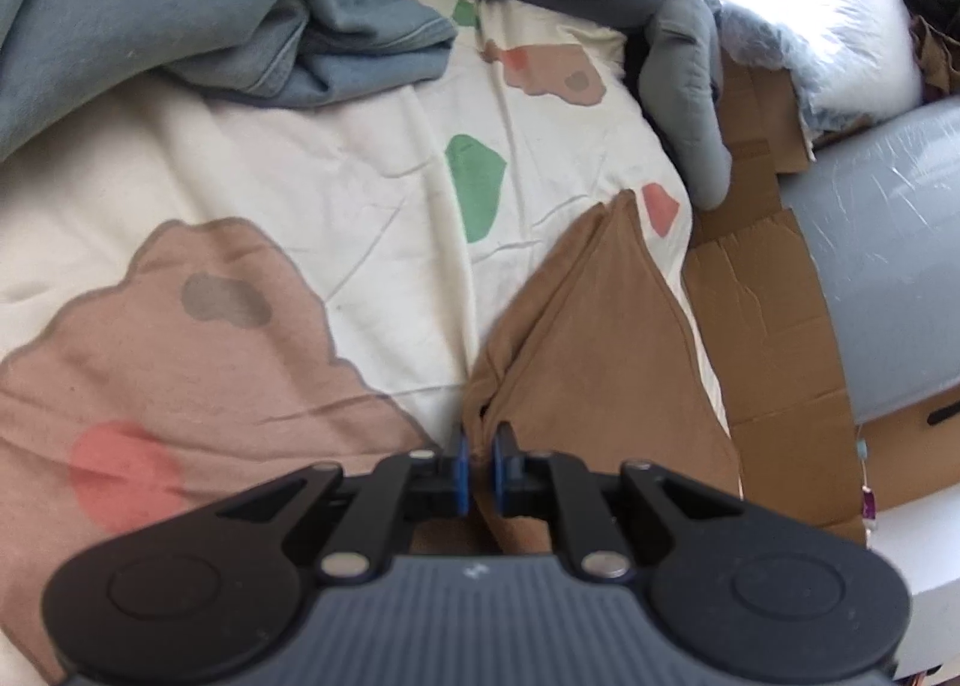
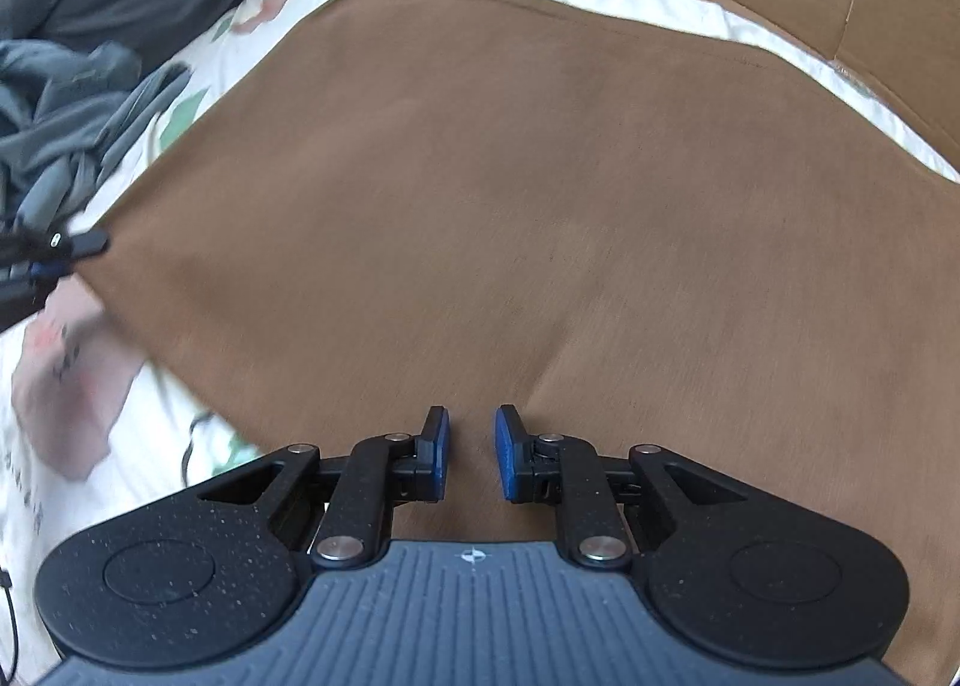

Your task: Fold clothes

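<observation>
Left wrist view shows the left gripper (image 1: 478, 467) pinched tight on a corner of the brown garment (image 1: 591, 338); the cloth rises in a soft fold and tapers to a point near the edge of the bed cover (image 1: 336, 188), cream with pink and green blotches; grey-blue clothes (image 1: 180, 8) lie heaped beyond; right wrist view shows the same plain, matte brown cloth spread wide and nearly smooth; the right gripper (image 2: 472, 449) hangs over it, a narrow gap between its blue pads (image 2: 506, 455), gripping nothing.

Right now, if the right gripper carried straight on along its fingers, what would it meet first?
Most likely the brown garment: it fills the view just beyond the right gripper, whose jaws stand slightly apart over the cloth. Contact cannot be judged.
</observation>
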### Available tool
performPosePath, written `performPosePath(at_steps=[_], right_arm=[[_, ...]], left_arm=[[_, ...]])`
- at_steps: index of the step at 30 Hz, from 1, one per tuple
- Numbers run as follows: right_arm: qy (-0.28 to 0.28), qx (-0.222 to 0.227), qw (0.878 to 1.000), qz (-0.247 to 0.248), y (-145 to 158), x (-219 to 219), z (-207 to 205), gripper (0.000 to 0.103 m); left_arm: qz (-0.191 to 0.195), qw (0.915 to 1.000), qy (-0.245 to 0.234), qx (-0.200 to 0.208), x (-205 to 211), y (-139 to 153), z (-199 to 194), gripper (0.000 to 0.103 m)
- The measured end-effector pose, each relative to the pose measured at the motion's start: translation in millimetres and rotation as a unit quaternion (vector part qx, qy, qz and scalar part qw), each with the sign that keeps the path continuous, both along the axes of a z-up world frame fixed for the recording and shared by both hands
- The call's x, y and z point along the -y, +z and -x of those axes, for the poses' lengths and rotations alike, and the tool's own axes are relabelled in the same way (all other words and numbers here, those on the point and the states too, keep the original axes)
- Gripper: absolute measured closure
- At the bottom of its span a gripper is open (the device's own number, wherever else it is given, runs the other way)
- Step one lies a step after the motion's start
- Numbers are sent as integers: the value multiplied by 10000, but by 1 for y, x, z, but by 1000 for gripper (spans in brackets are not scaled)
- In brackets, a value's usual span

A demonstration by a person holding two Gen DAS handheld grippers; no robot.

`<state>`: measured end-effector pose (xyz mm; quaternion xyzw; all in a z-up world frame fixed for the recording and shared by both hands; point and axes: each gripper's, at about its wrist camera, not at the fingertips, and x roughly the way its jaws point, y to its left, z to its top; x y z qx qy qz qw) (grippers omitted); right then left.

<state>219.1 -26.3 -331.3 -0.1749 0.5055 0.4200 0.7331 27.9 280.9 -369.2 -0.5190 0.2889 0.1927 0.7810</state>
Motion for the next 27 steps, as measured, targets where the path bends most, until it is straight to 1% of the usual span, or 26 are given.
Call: performPosePath(at_steps=[6,9,11,13,14,16,21,24,27], right_arm=[[76,17,9999,113,0,6,20,92],[2,-62,9999,139,1,10,20,95],[-48,-112,9999,93,5,11,18,99],[-57,-105,9999,15,11,11,15,99],[-17,-23,10000,3,13,10,14,99],[-1,110,9999,4,14,6,8,99],[-224,334,9992,1,11,-4,-17,98],[-520,431,9977,36,5,-10,-32,96],[-805,485,9956,-64,2,-12,-43,95]], left_arm=[[3,10000,50,-66,-1,-7,-1,95],[10,10000,55,-75,-1,-9,-1,95],[13,10000,59,-74,-2,-9,-1,95],[21,10000,62,-68,-2,-10,-1,95],[27,9999,67,-69,-2,-10,-1,95],[41,9999,85,-75,-2,-11,0,95],[67,9999,82,-84,-4,-15,0,95],[156,9997,146,-109,-5,-21,-1,95],[220,9995,194,-141,-5,-24,-3,94]])
